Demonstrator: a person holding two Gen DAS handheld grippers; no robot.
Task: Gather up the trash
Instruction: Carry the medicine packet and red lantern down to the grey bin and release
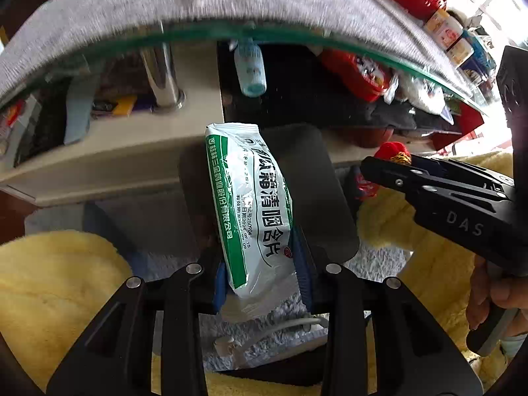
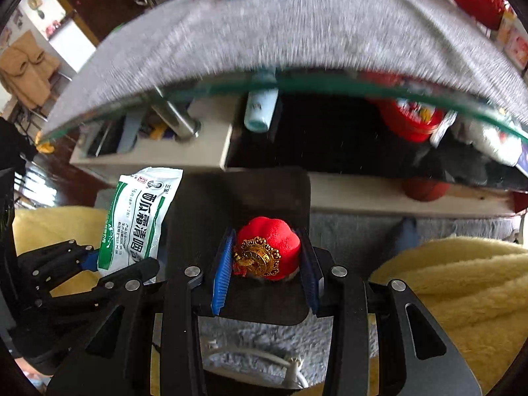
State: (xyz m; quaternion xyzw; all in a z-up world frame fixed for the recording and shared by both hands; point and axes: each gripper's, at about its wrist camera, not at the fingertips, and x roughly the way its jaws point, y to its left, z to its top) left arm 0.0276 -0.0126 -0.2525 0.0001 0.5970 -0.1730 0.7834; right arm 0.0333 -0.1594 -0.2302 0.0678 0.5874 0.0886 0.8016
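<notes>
your left gripper (image 1: 262,264) has its two blue-padded fingers closed most of the way onto one white-and-green lozenge packet (image 1: 254,204), which stands upright between them, its top edge poking above the pads. your right gripper (image 2: 267,257) is closed partway onto one red plush ornament (image 2: 269,247) with a gold filigree disc on its front; the pads press its two sides. from the right wrist view the packet (image 2: 138,221) sits just to the left of that gripper, so your two tools are side by side, near each other but apart. both items hang over one dark bin (image 2: 237,198) in front of the glass-topped table (image 1: 231,0) with its grey cover. one pale blue bottle (image 1: 249,69) lies on the shelf under the glass, and one red tin (image 2: 409,115) sits further right. yellow fleece (image 2: 462,280) lies on both sides.
</notes>
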